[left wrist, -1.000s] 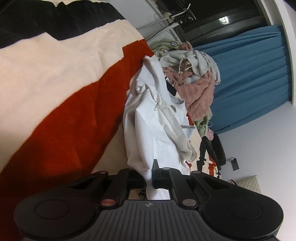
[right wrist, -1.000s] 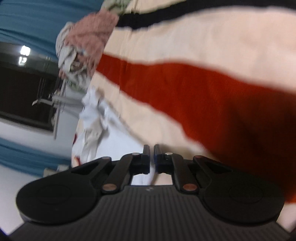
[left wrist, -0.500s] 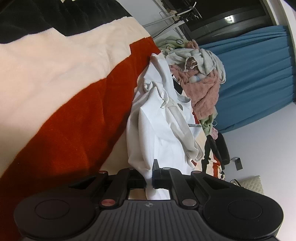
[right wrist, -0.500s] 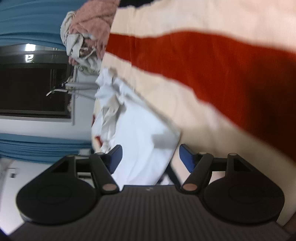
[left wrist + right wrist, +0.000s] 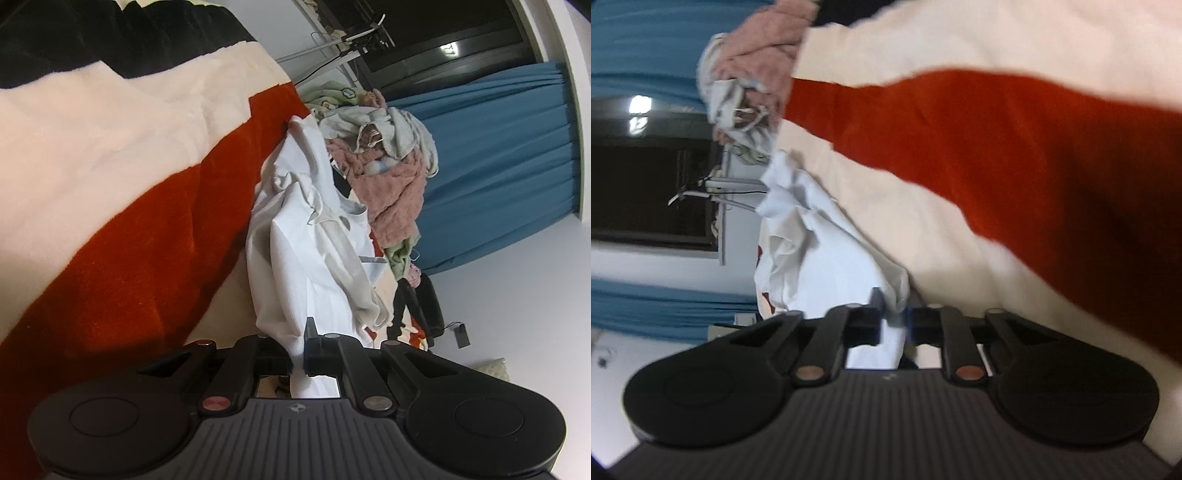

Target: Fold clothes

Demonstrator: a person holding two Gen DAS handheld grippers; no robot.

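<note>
A white garment lies crumpled on a striped blanket of cream, red and black. In the left wrist view my left gripper is shut on a corner of this garment, and the cloth bunches up away from the fingers. The right wrist view shows the same white garment, blurred, with my right gripper shut on another edge of it; white cloth fills the narrow gap between its fingers. A greyish inner layer drapes over the white cloth.
A heap of other clothes, pink, green and off-white, sits beyond the garment. Behind it hang blue curtains beside a dark window. A metal rack stands by the wall. The blanket covers the whole work surface.
My right gripper was shut and empty, opened wide over the white garment, and has now shut on its edge. My left gripper kept its hold and drew back slightly.
</note>
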